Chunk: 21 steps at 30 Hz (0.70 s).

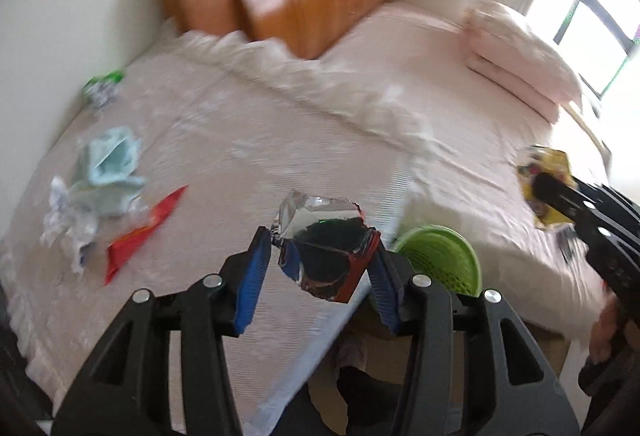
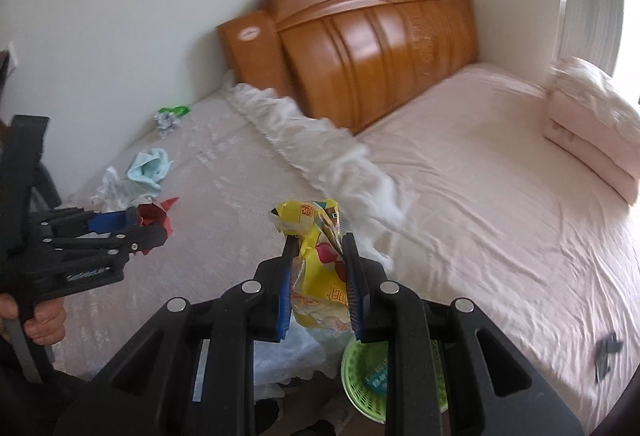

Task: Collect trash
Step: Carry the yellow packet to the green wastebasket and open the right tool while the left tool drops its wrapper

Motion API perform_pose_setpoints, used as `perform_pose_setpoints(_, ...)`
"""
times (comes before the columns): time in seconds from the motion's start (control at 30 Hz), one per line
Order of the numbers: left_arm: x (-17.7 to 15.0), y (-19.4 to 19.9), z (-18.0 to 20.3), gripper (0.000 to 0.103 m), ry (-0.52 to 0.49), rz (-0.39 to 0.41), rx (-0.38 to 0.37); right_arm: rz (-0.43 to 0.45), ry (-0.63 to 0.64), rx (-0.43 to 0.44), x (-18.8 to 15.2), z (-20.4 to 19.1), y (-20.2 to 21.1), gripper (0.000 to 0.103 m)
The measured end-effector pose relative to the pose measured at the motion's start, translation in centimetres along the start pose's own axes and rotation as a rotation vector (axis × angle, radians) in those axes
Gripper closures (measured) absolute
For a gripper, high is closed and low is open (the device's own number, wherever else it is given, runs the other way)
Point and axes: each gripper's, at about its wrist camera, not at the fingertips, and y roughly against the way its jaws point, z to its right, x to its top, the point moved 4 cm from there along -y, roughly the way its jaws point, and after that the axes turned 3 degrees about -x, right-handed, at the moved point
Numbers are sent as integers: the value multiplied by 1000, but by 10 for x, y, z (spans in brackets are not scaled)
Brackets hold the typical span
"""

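Note:
My left gripper [image 1: 318, 256] is shut on a red and blue foil snack wrapper [image 1: 328, 256] held over the bed's near edge; it also shows in the right wrist view [image 2: 148, 218]. My right gripper [image 2: 318, 272] is shut on a yellow snack bag [image 2: 320, 276], which also shows in the left wrist view [image 1: 546, 180]. A green mesh basket [image 1: 444, 256] sits below the bed edge, just right of my left gripper, and under my right gripper [image 2: 372, 376]. On the bed lie a red wrapper [image 1: 140, 236], crumpled white paper [image 1: 68, 220], a light blue cloth [image 1: 114, 164] and a green-white wad [image 1: 100, 88].
The pink bed [image 2: 480, 196] fills both views, with a wooden headboard [image 2: 360, 44] at the back and folded pink bedding [image 2: 592, 124] at the right. A small dark scrap [image 2: 608, 352] lies on the bed's right side. A white wall stands at the left.

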Motion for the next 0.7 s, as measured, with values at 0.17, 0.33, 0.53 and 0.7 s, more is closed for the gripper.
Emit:
perform_pose_setpoints(0.17,-1,-1,46,56,-107,-7,-62,-46,-82,-85,-32,41,1,79)
perform_pose_setpoints(0.33,-6,-4,74,56,-167,-23,-87,-154,-144,-136,-77,78,-49,78)
perform_pose_setpoints(0.53,-10,-4,86,56,-189,-31,-69,-332,-235,-134,-147,114,-147,74)
perform_pose_setpoints(0.7,-15,-4,93,56,-200,-40,-48,-420,-288,-181,-177,134,-188,41)
